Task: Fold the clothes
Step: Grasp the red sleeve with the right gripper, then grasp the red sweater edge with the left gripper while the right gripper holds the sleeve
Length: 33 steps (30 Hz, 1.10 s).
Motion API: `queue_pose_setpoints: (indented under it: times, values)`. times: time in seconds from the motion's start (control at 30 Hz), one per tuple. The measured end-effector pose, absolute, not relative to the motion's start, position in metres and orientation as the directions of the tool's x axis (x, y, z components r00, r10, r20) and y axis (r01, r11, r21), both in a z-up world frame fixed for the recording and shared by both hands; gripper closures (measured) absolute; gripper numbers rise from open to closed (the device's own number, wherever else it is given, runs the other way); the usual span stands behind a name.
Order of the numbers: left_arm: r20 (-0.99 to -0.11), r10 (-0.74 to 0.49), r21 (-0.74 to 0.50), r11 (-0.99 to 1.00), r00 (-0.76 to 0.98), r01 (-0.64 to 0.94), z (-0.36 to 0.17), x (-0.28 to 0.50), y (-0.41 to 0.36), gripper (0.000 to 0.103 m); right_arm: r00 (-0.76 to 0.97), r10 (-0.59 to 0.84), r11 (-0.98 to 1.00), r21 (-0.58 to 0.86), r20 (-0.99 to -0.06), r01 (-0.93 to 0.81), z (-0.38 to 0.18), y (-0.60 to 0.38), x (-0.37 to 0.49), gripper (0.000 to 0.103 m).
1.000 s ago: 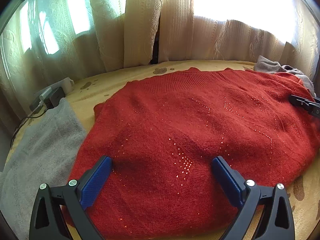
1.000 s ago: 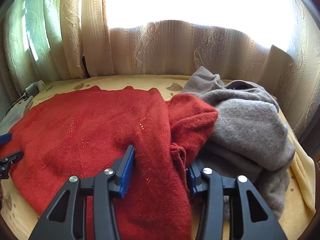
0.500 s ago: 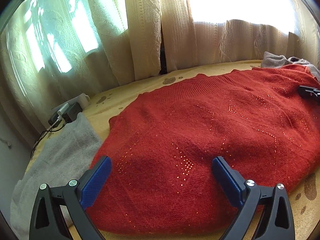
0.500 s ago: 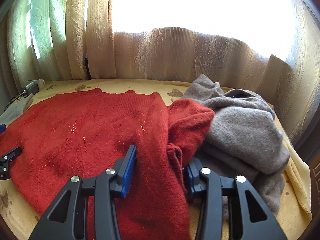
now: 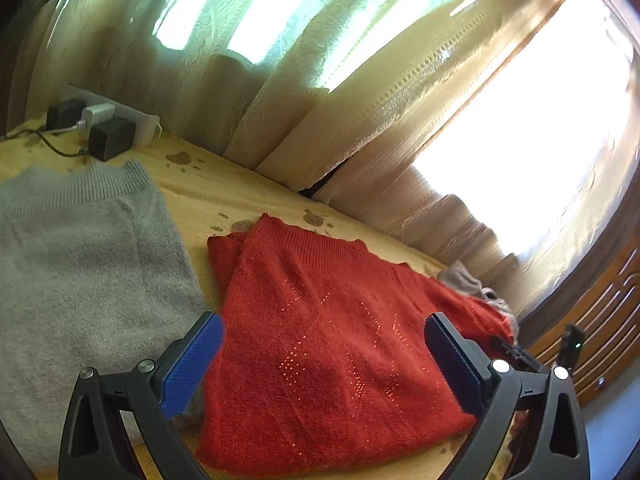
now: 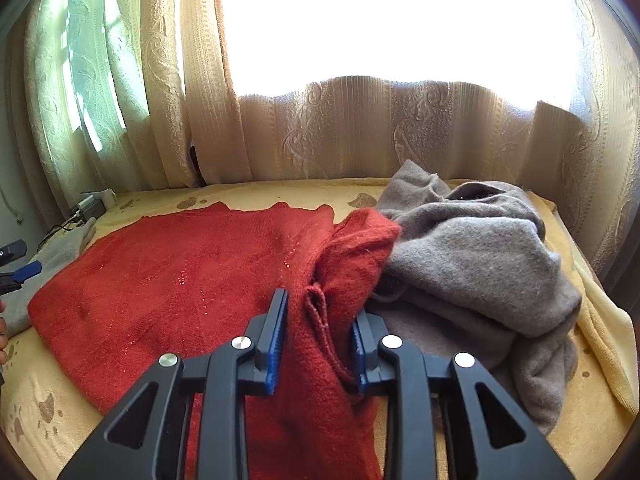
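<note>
Right gripper (image 6: 316, 344) jaws half-closed around bunched red knit sweater (image 6: 180, 280) sleeve. Left gripper (image 5: 324, 356) jaws wide, empty. Pinch fully before carrying.

Cream patterned lace curtains (image 6: 360, 132) hang along the far side, glowing where bright daylight (image 6: 380, 20) pours through the window behind them. A yellow paw-print bedspread (image 6: 44, 408) covers the surface below. At one side stands brown slatted wooden furniture (image 5: 604, 328).
</note>
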<state>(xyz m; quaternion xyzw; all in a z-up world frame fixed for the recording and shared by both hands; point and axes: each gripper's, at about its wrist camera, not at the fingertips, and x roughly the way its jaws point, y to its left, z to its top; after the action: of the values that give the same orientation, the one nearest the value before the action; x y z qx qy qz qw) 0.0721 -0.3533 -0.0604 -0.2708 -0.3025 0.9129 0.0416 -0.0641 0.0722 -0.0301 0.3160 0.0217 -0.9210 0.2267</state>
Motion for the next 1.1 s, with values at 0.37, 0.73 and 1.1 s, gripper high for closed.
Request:
queue_pose_setpoints:
  times: [0.37, 0.73, 1.1]
  values:
    - [-0.563, 0.255, -0.584, -0.795, -0.786, 0.161, -0.089, 0.053, -0.354, 0.001, -0.634, -0.496, -0.866, 0.281, -0.593, 0.414, -0.044, 0.102, -0.083, 0.053]
    - [-0.595, 0.240, -0.559, -0.810, -0.767, 0.180, -0.097, 0.050, -0.350, 0.001, -0.666, -0.475, -0.867, 0.179, -0.575, 0.465, -0.037, 0.085, -0.074, 0.021]
    - [-0.582, 0.235, -0.566, -0.804, -0.778, 0.181, -0.094, 0.050, -0.357, 0.001, -0.729, -0.438, -0.854, -0.011, -0.526, 0.520, -0.018, 0.057, -0.047, 0.079]
